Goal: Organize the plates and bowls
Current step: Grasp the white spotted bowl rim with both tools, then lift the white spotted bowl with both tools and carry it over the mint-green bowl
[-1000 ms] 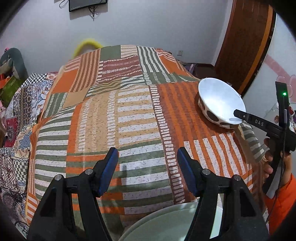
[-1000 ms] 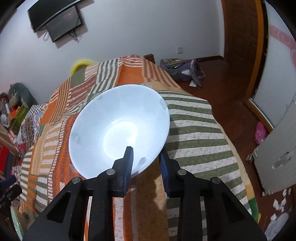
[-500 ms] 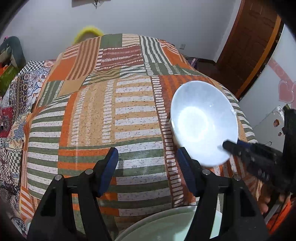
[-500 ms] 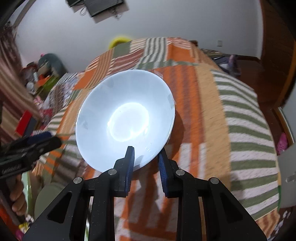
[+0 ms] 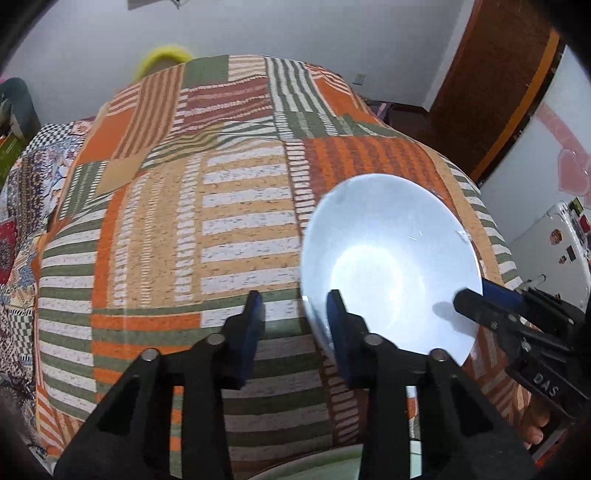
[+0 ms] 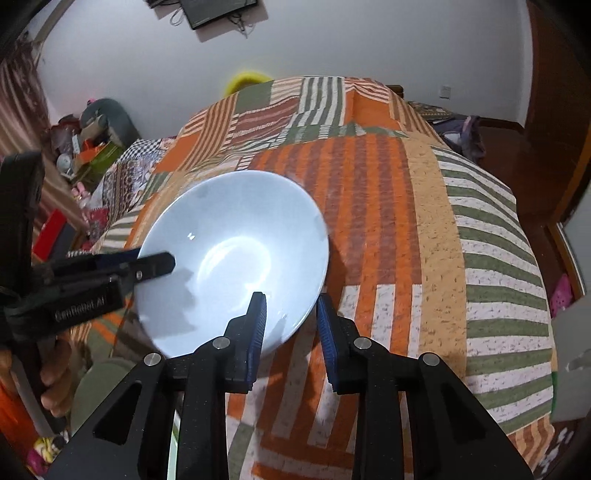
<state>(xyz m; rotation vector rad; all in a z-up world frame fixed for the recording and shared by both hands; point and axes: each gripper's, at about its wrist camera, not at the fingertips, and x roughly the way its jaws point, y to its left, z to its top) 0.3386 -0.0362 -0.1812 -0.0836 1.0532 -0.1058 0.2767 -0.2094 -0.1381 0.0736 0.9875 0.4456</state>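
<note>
Patchwork striped bedspread [image 5: 229, 236], wall TV [image 6: 218, 11], brown door [image 5: 495, 85], yellow thing [image 6: 245, 81] behind bed, pink slipper [image 6: 561, 291]

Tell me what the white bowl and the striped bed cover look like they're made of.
Bowl: probably glazed ceramic or porcelain, possibly melamine; the smooth white inside carries a bright glossy glare.
Bed cover: woven or printed cloth, matte; speckled stripes, patchwork blocks, and it drapes softly over the bed's edge.

The left gripper [image 5: 293, 325] is pointing steeply downward, its jaws closing, with the bowl's [image 5: 391, 269] near rim between them. The right gripper [image 6: 290, 325] is angling down too, its jaws clamping the bowl's rim on the opposite side. Bare fingers [image 6: 50, 384] are wrapping the left handle.
</note>
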